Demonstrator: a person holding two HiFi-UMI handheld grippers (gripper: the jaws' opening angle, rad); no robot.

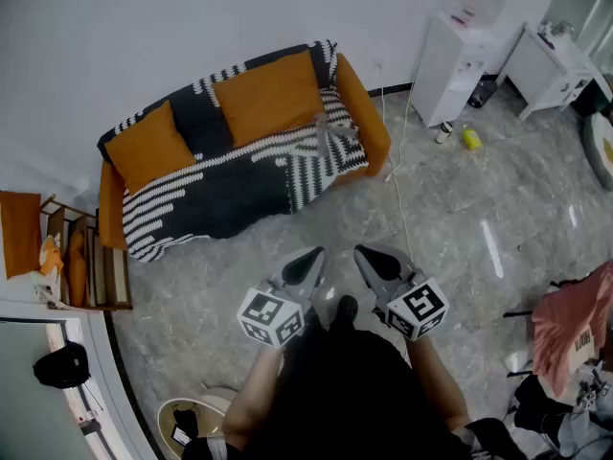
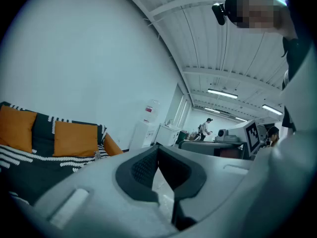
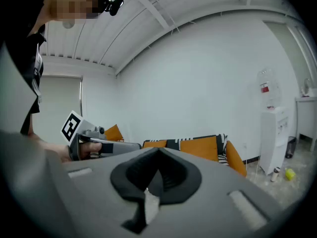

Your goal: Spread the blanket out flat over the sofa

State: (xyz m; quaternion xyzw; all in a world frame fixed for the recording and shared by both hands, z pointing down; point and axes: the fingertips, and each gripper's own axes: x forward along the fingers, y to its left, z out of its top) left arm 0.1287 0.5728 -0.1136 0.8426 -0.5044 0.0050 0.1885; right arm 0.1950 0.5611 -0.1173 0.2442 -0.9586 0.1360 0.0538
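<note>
Head view — blanket (image 1: pixel 220 185) draped lengthwise on sofa (image 1: pixel 369 113), well ahead
Left hand-held gripper (image 1: pixel 310 257) and right hand-held gripper (image 1: pixel 365 253) are held with jaws together, empty — left is placed nearer.

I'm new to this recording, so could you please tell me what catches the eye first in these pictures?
The orange sofa against the white wall stands out, with a black-and-white blanket spread over its seat and back and two orange cushions on top. Nearer the camera, the left gripper and right gripper are held side by side above the grey floor, both shut and empty.
</note>
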